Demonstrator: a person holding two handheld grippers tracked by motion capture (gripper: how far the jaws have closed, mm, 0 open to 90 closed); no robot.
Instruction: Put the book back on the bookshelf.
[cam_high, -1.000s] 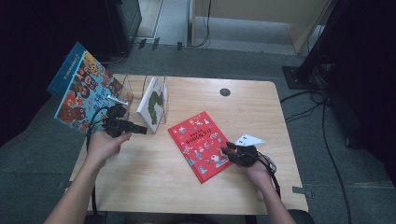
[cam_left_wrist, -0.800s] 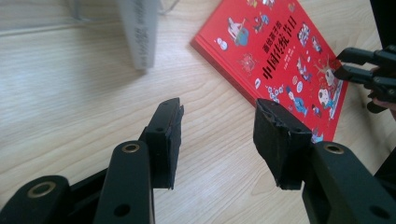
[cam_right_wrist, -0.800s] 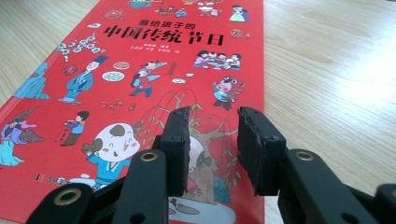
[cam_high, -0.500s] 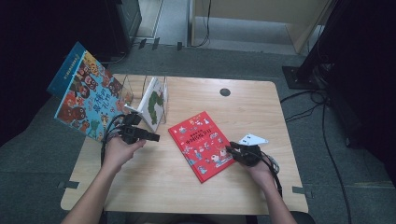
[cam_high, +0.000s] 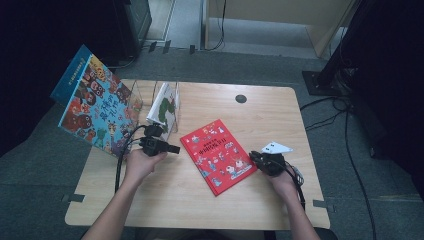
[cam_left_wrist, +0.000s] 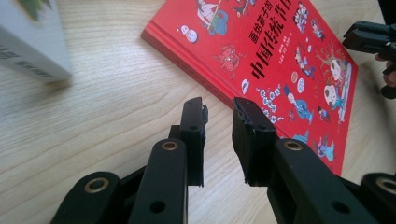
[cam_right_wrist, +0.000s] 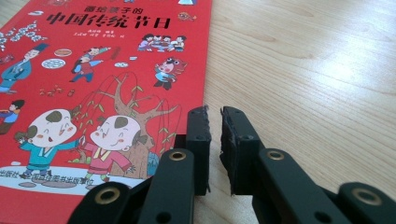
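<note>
One red picture book (cam_high: 218, 155) lies flat near the middle of the wooden table (cam_high: 260, 115), between two grippers. The right gripper (cam_high: 254, 157) sits at the book's right edge; in the right gripper view its jaws have just been closing to a thin slit, empty. The left gripper (cam_high: 176, 149), just left of the book, has slid toward it since a second ago; its jaws have also been narrowing, a small gap left, nothing gripped. Further left, one white book (cam_high: 165, 106) stands in a clear rack, and one blue cartoon book (cam_high: 94, 102) leans over the table's edge. The rack's wires are hard to make out.
</note>
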